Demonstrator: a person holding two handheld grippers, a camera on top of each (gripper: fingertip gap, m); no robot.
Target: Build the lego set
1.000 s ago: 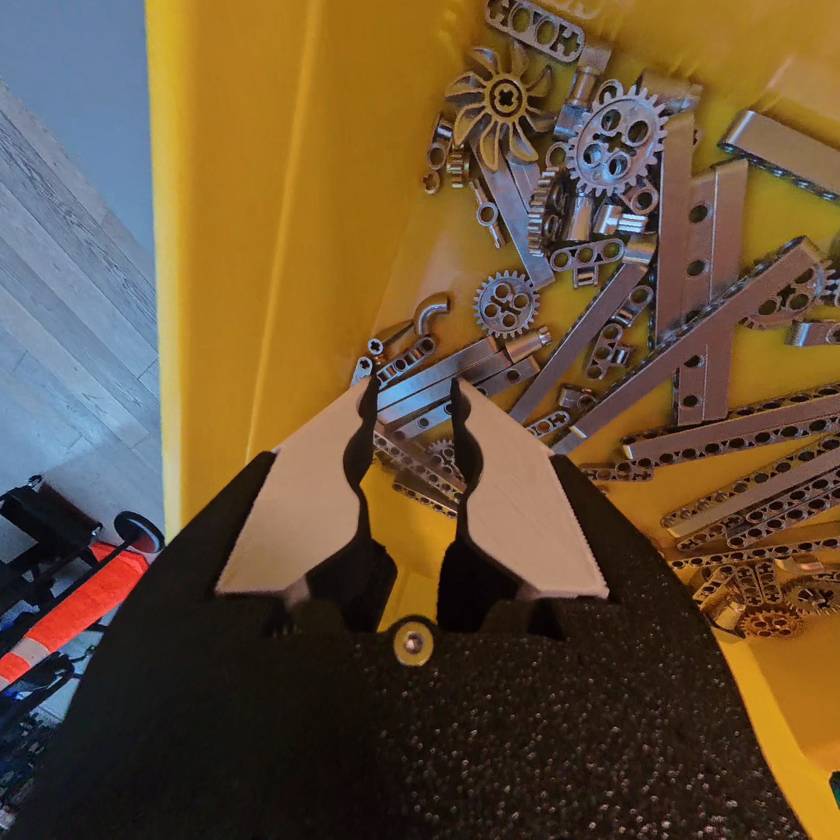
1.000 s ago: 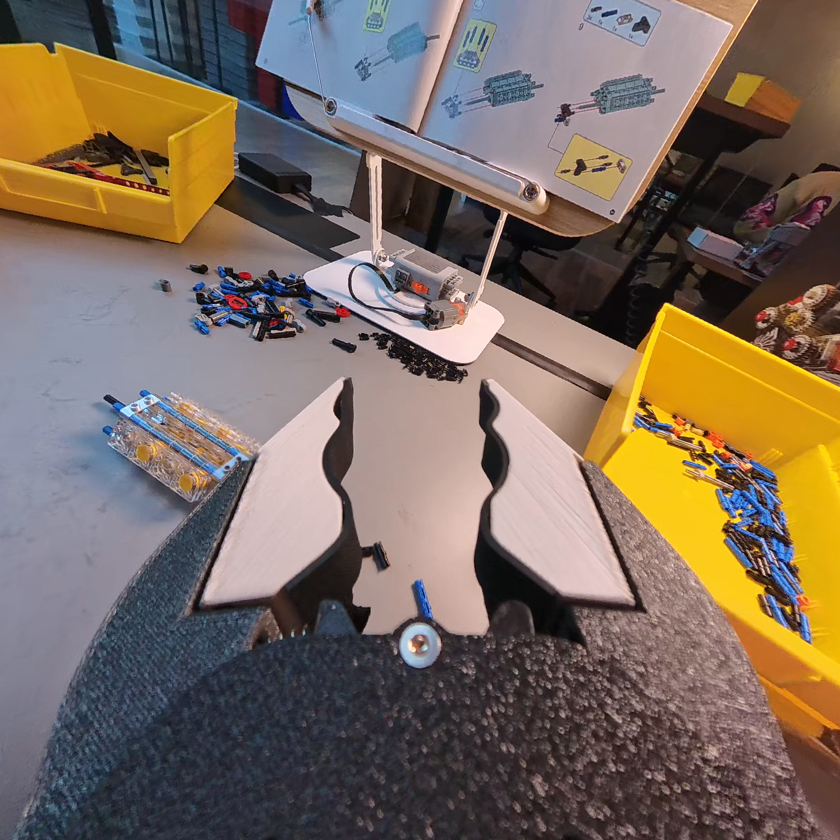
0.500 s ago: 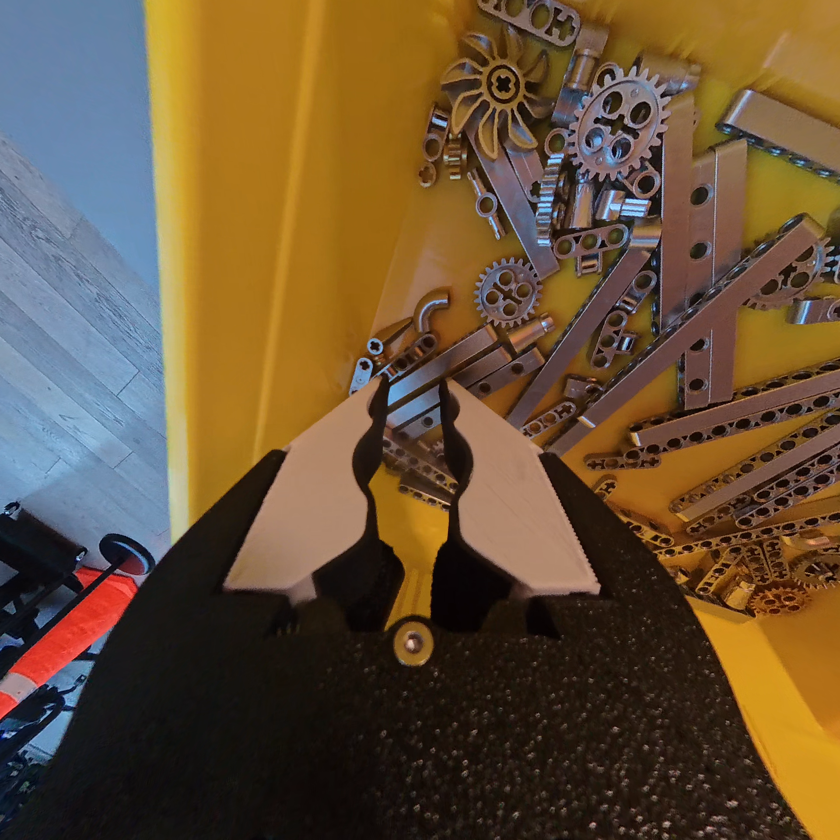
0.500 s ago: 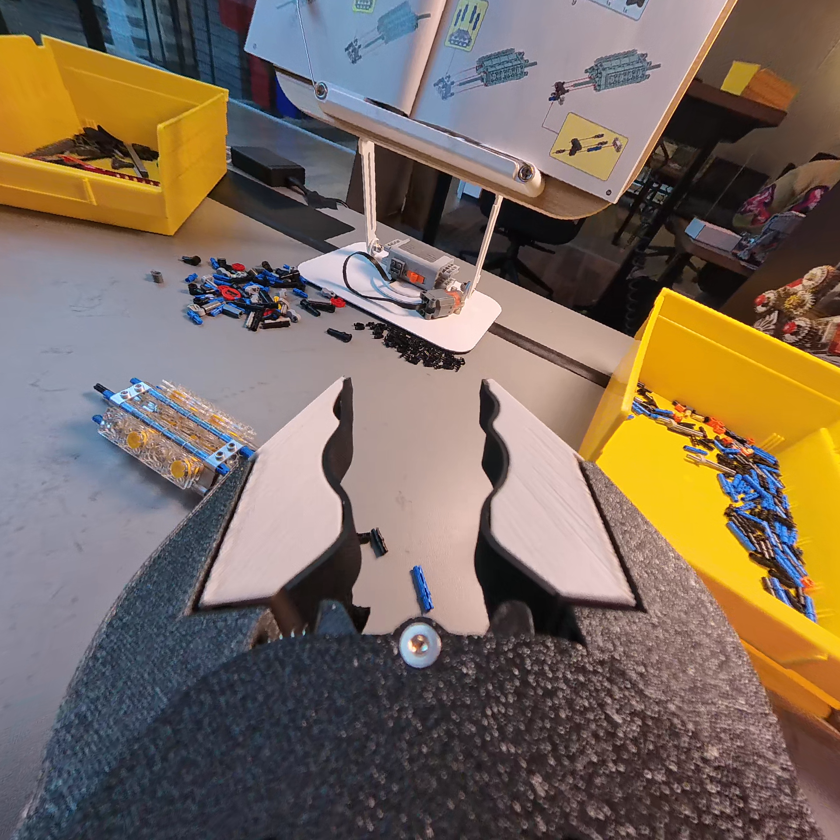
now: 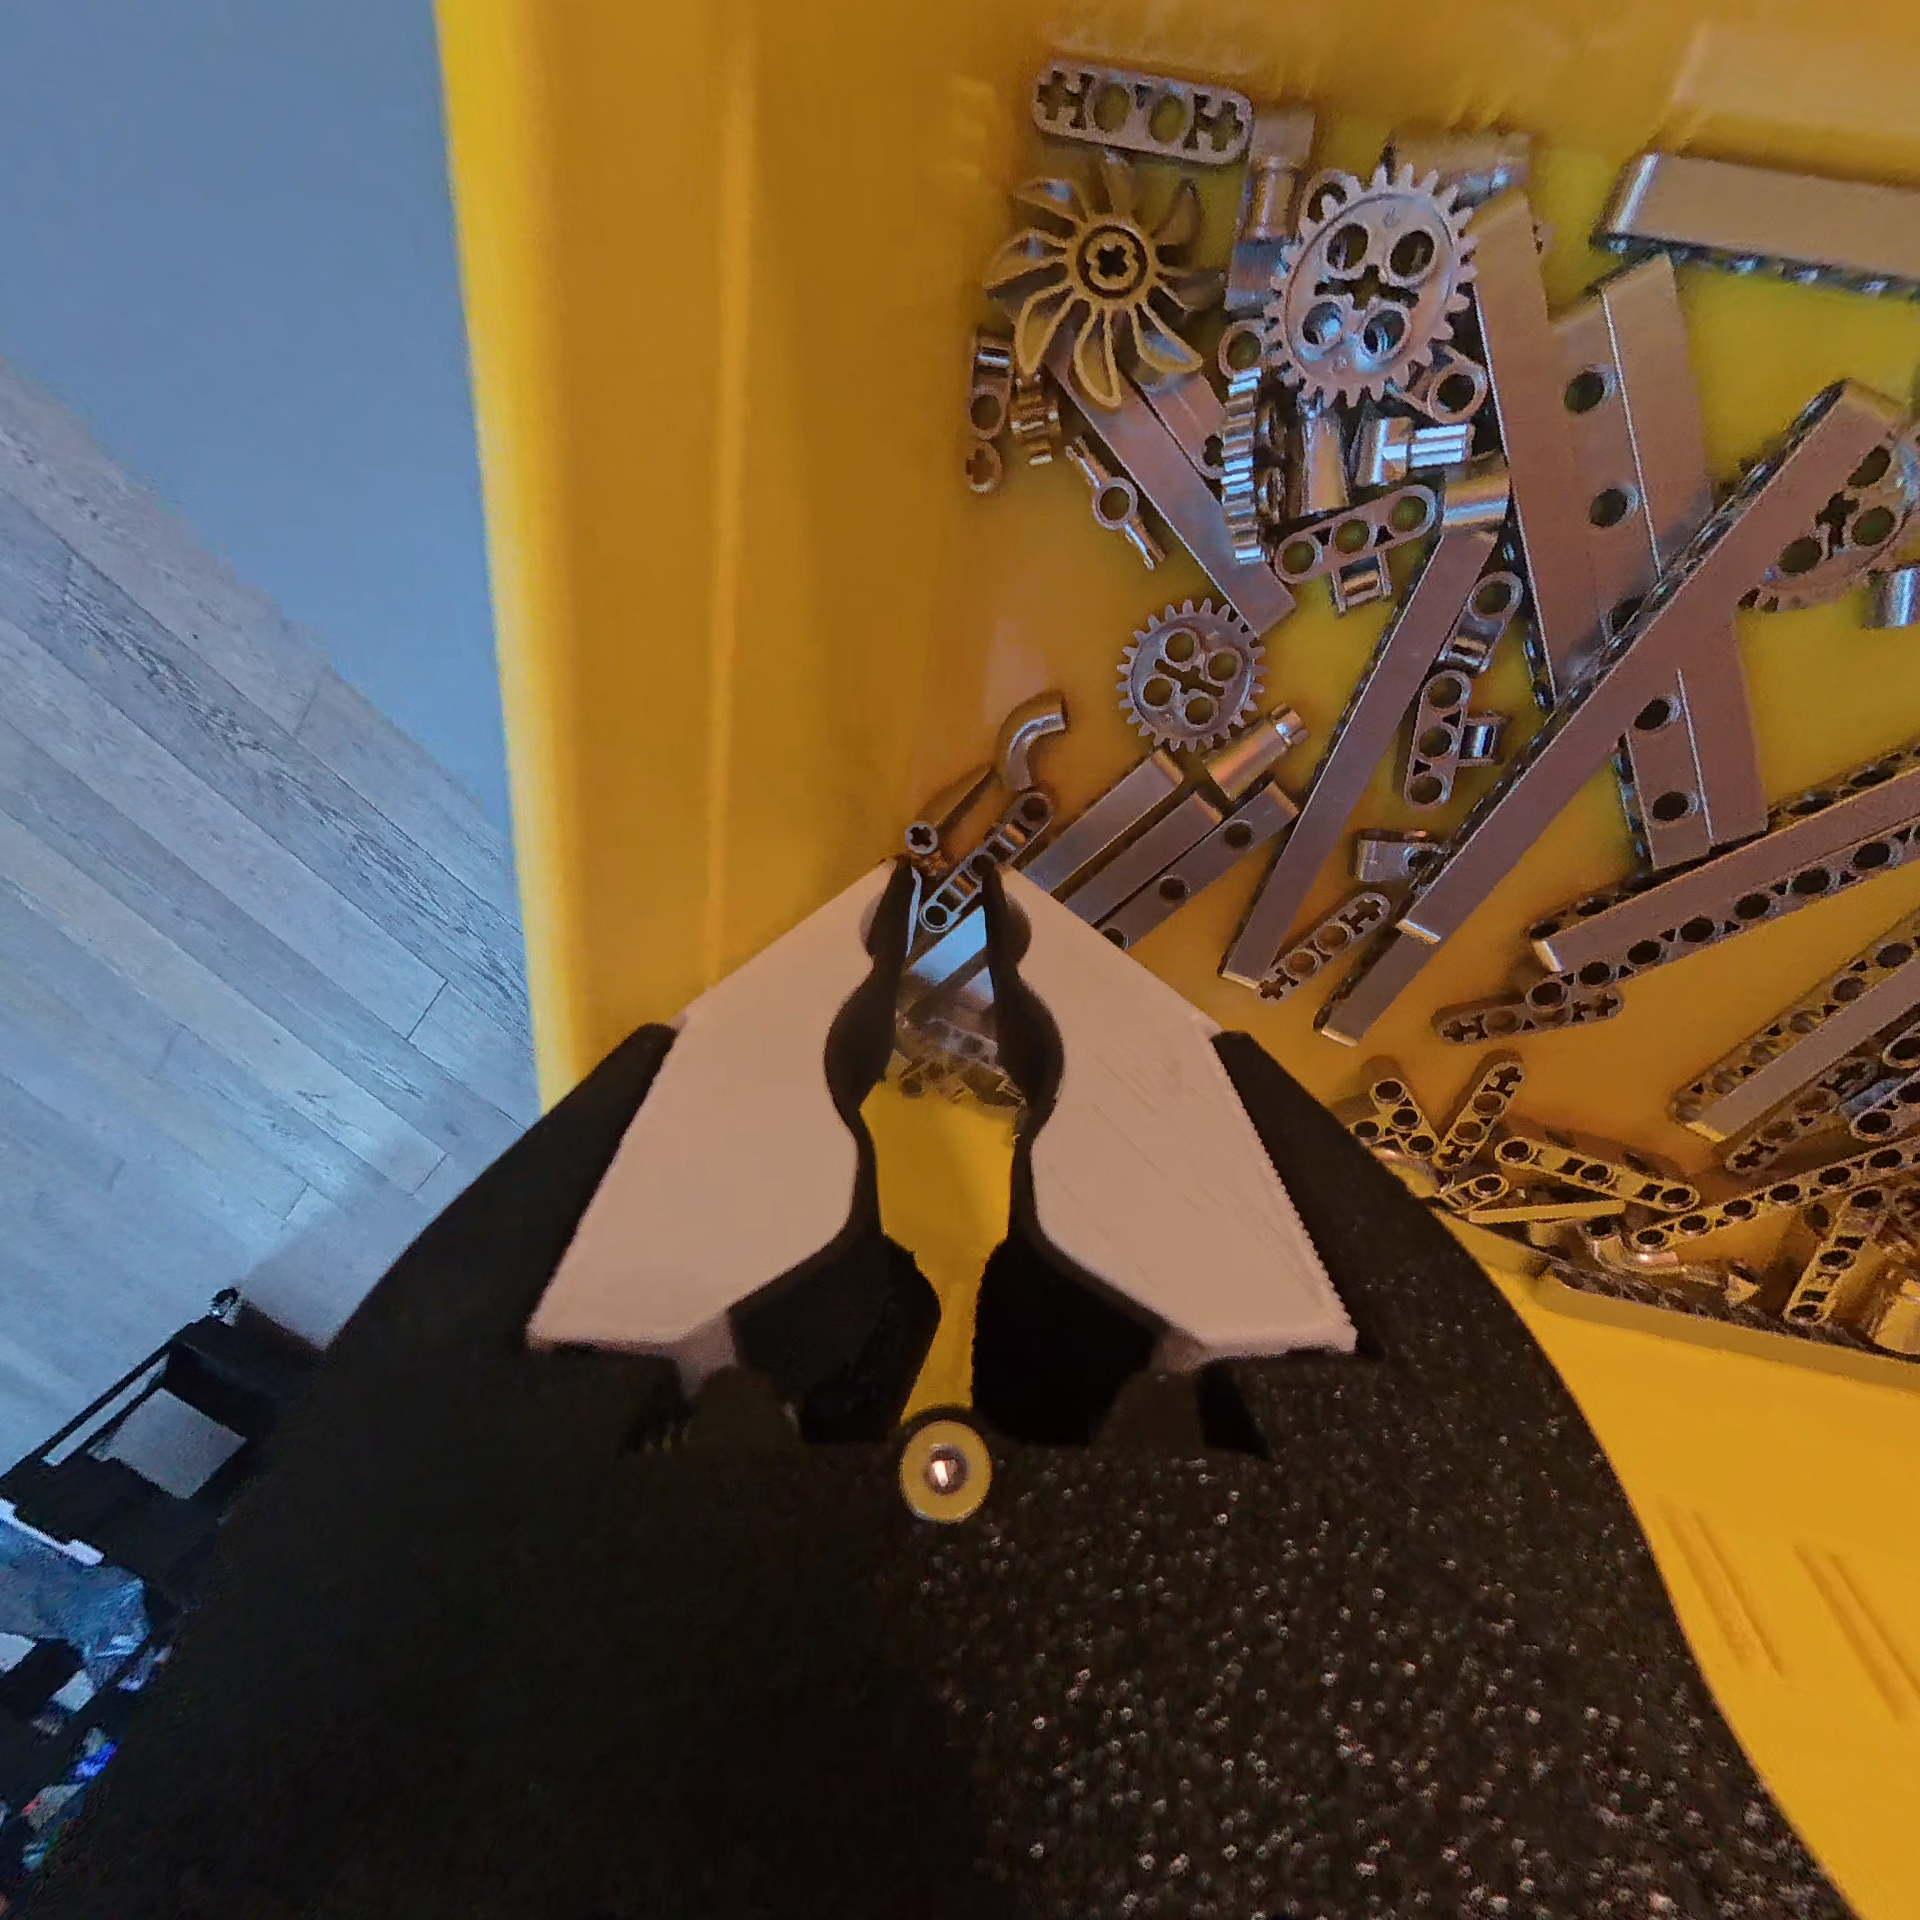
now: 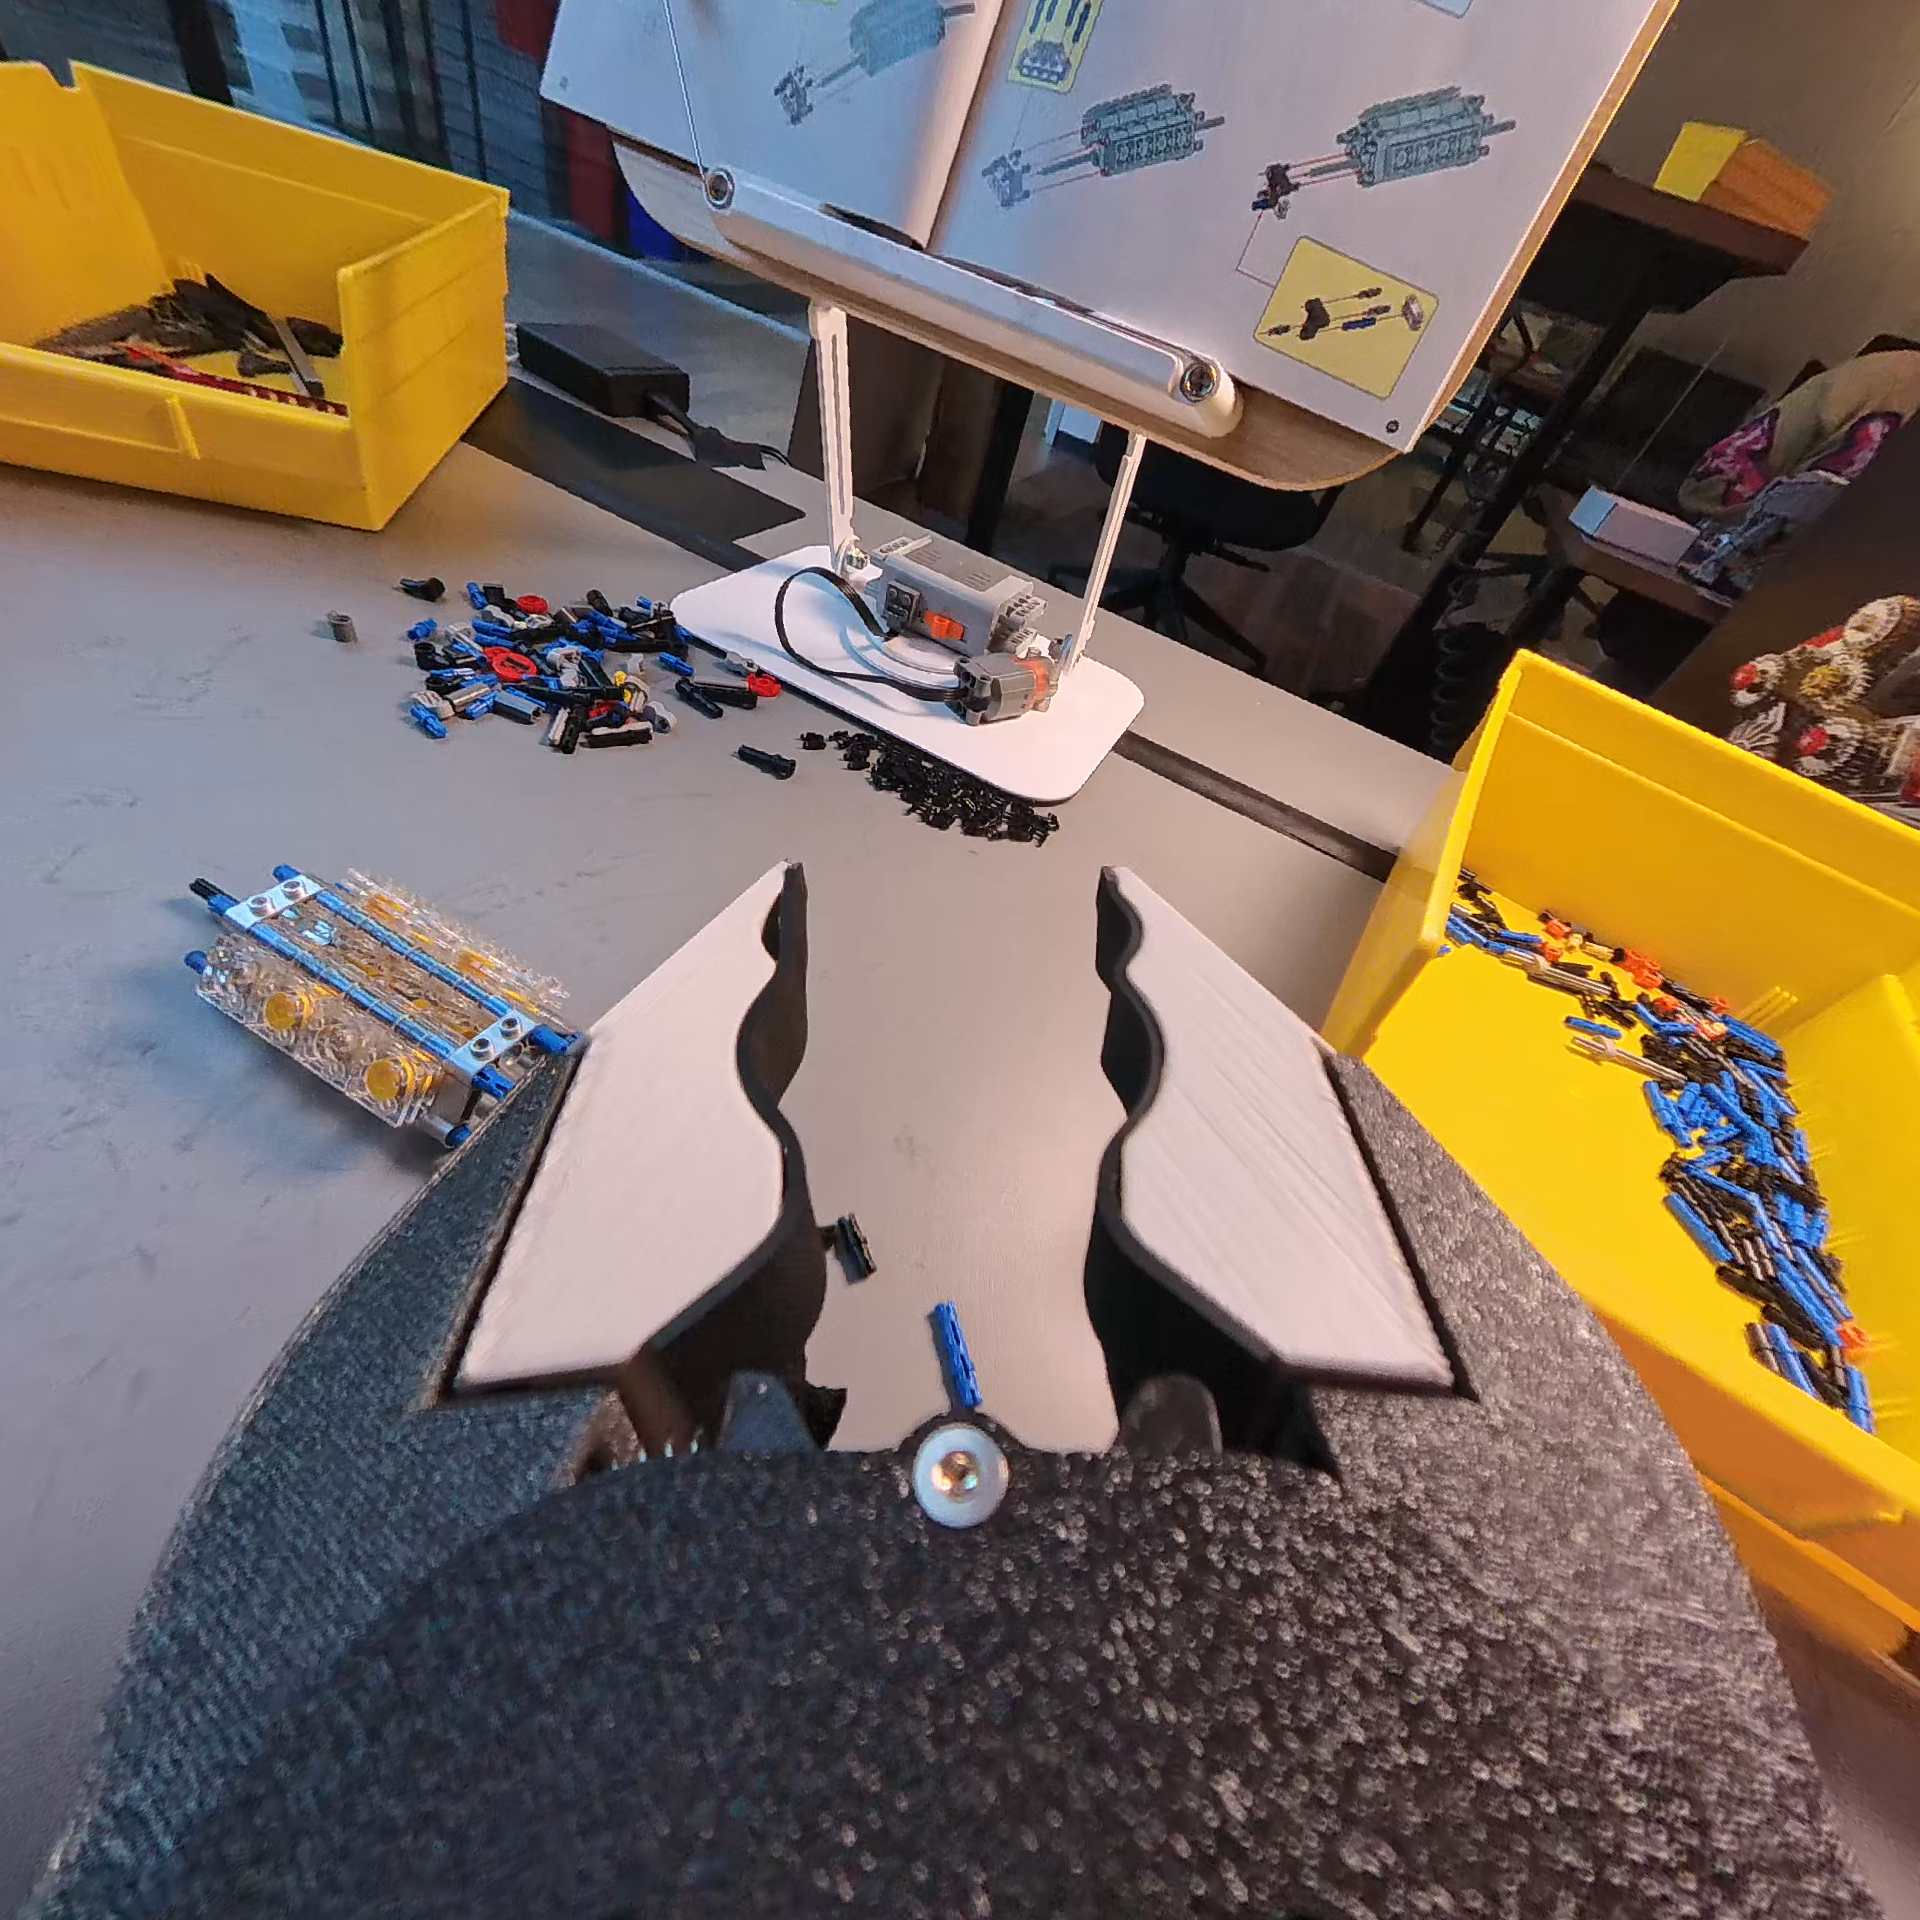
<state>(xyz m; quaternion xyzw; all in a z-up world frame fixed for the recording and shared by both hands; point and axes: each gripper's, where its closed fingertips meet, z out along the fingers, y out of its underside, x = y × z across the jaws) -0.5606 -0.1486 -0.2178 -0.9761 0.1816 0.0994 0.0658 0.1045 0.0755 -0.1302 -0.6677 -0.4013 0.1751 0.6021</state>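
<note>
My left gripper [image 5: 943, 878] reaches into a yellow bin [image 5: 727, 520] of grey building-toy parts, near its left wall. Its jaws are nearly closed and pinch a small thin grey link [image 5: 961, 896] at the tips. Grey beams [image 5: 1164, 842], a small gear [image 5: 1192, 686] and a curved piece [image 5: 1031, 740] lie just beyond. My right gripper [image 6: 945, 883] is open and empty above the grey table [image 6: 208, 1247]. A small black pin [image 6: 854, 1244] and a blue pin [image 6: 956, 1351] lie on the table between its fingers.
A clear-and-blue brick assembly [image 6: 374, 1018] lies left of the right gripper. A yellow bin of blue and black pins [image 6: 1714, 1143] stands to the right, another yellow bin [image 6: 260, 312] at far left. Loose pins [image 6: 561, 665] and a booklet stand [image 6: 935, 665] with a grey motor lie ahead. Some 70 cm of space lies between my two pairs of fingers. The left tips stand about 5 cm off the small gear [image 5: 1192, 686].
My left gripper's jaws have closed from a wider gap onto the small grey link and shifted slightly towards the bin's left wall. The right gripper stays open and drifted a little.
</note>
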